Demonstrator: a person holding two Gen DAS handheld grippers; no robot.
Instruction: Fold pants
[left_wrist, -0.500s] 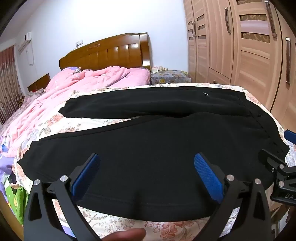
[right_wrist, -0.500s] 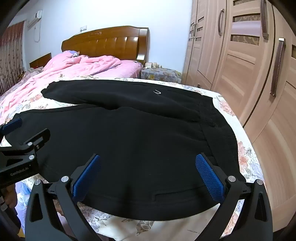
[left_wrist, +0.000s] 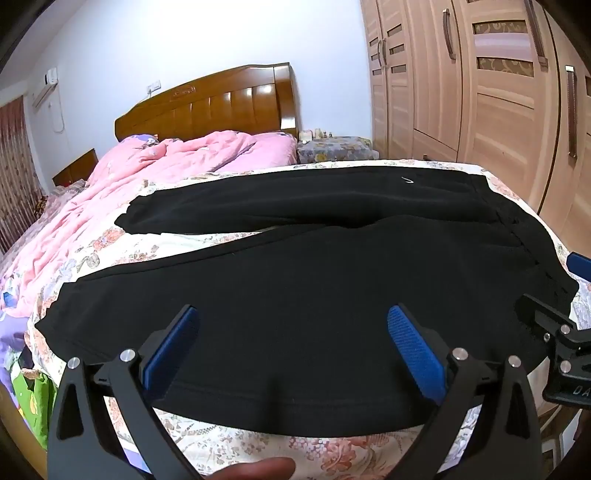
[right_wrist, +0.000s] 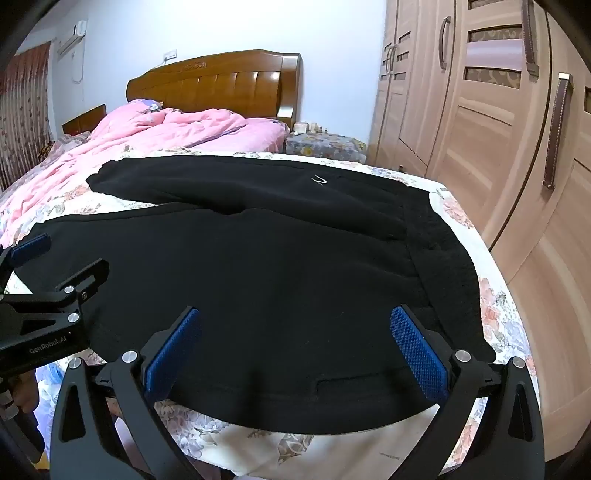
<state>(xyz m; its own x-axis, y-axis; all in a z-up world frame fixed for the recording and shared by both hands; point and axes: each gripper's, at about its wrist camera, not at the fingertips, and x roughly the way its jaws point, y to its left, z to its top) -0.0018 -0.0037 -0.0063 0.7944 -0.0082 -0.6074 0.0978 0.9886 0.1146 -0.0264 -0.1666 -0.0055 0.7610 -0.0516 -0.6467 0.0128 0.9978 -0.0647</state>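
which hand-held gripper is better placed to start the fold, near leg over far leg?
Probably the left hand-held gripper: open, over the near leg of the pants, toward its cuff end. The right hand-held gripper, also open, sits by the waistband.

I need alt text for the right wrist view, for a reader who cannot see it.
Black pants lie spread flat on a bed with a floral sheet, waistband to the right, legs pointing left. The open right gripper hovers at their near edge, and the left gripper shows at the left. Behind are a pink quilt, a wooden headboard and a wardrobe.
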